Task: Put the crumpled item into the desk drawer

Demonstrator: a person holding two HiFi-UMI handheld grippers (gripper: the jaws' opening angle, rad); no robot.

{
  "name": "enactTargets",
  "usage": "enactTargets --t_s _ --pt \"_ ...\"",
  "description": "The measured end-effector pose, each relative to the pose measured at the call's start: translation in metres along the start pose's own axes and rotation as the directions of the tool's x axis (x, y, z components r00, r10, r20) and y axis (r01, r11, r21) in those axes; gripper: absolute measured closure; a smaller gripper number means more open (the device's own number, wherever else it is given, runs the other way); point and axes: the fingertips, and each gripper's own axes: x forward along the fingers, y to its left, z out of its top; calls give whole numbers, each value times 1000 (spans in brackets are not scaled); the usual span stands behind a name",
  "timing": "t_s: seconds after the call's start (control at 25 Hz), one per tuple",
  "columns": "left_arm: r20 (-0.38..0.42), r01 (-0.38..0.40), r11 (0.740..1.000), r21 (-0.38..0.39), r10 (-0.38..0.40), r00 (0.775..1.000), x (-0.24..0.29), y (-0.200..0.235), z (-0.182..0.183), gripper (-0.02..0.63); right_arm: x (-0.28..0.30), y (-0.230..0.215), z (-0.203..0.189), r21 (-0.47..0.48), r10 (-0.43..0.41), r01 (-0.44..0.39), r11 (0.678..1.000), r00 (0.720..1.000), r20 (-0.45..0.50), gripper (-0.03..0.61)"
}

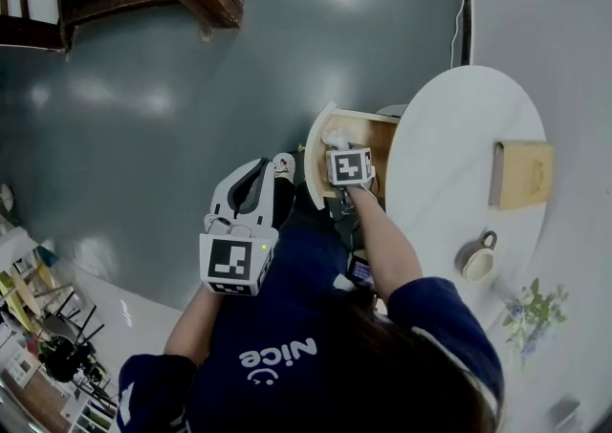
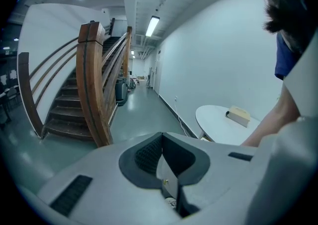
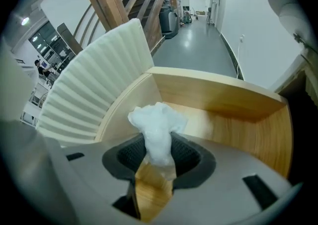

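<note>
right gripper (image 3: pixel 159 152): jaws pinch the crumpled white item (image 3: pixel 158 127), which sticks out toward 12 o'clock over the open wooden drawer (image 3: pixel 223 97) | drawer: at 9 o'clock of the round white table (image 1: pixel 449 163), head view | left gripper (image 2: pixel 162 159): jaws together, nothing between, at 8 o'clock of the right gripper

Even, cool indoor light fills all three views, with no hard shadows. In the head view the glossy floor (image 1: pixel 143 87) carries pale smears of reflected ceiling light, and the white bench (image 1: pixel 449 154) is almost washed out. Both gripper views bend straight lines strongly and go black at the corners. A ceiling strip light (image 2: pixel 152 24) glares in the left gripper view. The crumpled tissue (image 3: pixel 158 129) looks overbright and slightly soft, and the drawer (image 3: pixel 233 114) falls into shadow at its right end.
</note>
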Motion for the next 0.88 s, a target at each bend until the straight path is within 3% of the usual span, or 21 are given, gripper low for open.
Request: enactTargets --t_s 0.88 --pt "-92 -47 999 -2 47 995 5 10 -28 609 42 -14 -11 -40 -8 5 999 997 -79 411"
